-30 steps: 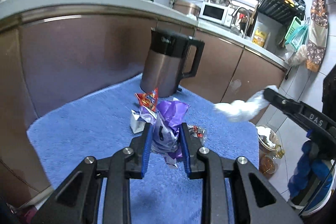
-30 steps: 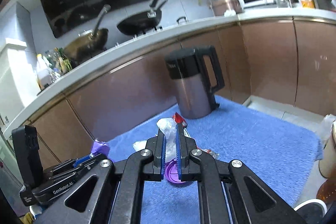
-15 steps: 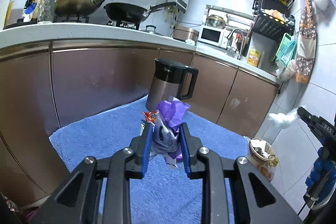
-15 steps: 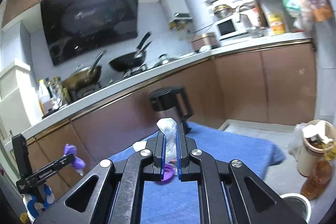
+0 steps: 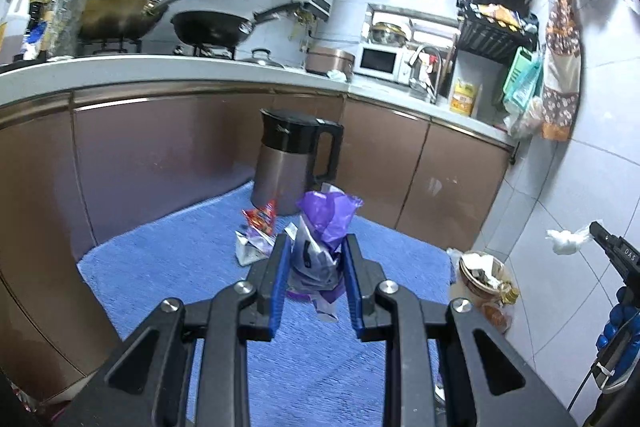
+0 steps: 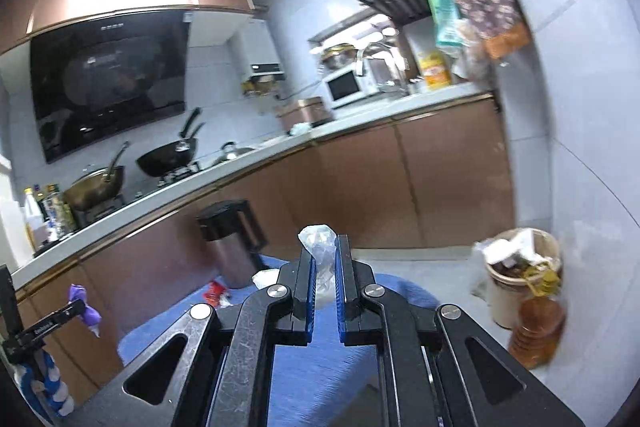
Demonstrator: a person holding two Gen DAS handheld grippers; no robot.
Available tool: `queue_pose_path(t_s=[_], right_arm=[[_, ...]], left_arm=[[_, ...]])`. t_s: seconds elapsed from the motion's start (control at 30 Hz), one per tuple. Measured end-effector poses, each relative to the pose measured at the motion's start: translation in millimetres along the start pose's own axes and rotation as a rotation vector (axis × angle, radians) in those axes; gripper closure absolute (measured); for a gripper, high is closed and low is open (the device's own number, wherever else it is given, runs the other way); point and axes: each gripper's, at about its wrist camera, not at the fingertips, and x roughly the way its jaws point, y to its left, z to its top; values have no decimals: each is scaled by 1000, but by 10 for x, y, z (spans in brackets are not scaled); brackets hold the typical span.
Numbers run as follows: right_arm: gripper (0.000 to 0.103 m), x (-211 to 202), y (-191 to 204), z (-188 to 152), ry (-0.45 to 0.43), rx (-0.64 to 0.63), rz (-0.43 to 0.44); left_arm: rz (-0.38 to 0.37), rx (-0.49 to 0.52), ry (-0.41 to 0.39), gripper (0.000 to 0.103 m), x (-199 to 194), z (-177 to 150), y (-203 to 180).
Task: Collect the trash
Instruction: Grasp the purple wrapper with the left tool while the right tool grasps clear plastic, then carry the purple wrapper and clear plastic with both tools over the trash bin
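Left gripper (image 5: 314,263) clamps purple wrapper (image 5: 326,227); right gripper (image 6: 324,267) pinches clear plastic (image 6: 320,247), both aloft. Bin (image 6: 520,279) on floor, already heaped. Risk: thin film slips mid-carry; drop spills off pile.

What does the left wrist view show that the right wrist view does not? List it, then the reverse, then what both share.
Only the left wrist view: the left claw close up, shut on a purple wrapper, and a white carton on the blue mat.

Only the right wrist view: the right claw close up, shut on a clear plastic scrap, and an oil bottle beside the bin.

Both: the kettle, red wrapper, bin, woks and microwave.
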Motion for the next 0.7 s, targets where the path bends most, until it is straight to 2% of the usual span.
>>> queue_pose_path(t_s=[0.17, 0.37, 0.7], right_arm=[[95, 39, -400, -102, 19, 55, -74], [95, 120, -833, -236, 46, 82, -177], [94, 349, -1484, -690, 181, 127, -303]], left_arm=[[-38, 33, 68, 79, 291, -105, -275], [-121, 101, 179, 79, 772, -299, -799], [-304, 240, 359, 79, 1497, -699, -2050]])
